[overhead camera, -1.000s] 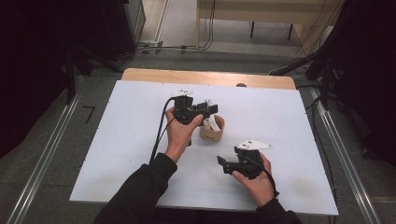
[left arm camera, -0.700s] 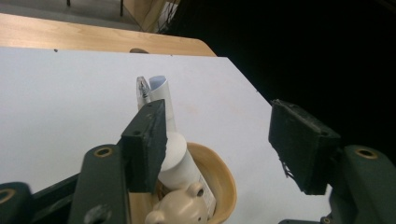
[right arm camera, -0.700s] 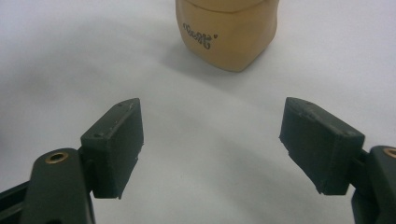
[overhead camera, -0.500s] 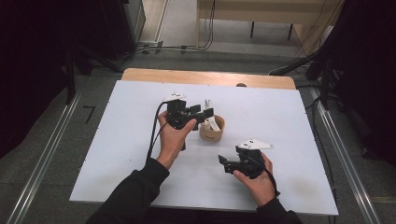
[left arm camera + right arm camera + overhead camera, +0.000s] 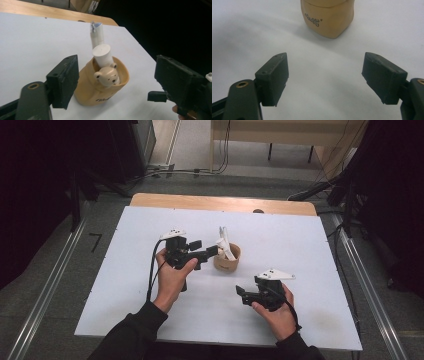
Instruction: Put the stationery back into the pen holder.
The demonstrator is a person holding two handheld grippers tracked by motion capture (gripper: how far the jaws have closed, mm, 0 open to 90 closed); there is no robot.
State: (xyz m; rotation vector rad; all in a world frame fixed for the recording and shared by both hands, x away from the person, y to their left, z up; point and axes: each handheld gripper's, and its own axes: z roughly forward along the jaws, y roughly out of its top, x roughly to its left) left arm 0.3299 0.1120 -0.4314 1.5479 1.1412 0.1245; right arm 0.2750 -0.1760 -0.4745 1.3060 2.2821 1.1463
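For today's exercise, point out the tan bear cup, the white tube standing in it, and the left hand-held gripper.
tan bear cup (image 5: 90, 87), left gripper view, front wall.
white tube (image 5: 102, 53), left gripper view, flat cap end.
left hand-held gripper (image 5: 212, 251), high view, between its fingertips.

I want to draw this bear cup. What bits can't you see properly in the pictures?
- Cup top: cut off by the upper edge, right gripper view.
- Writing on the cup: too small and blurred to read, both gripper views.
- Cup's inside: hidden by the white tubes and bear face, left gripper view.
- Bear face: too small in the high view.
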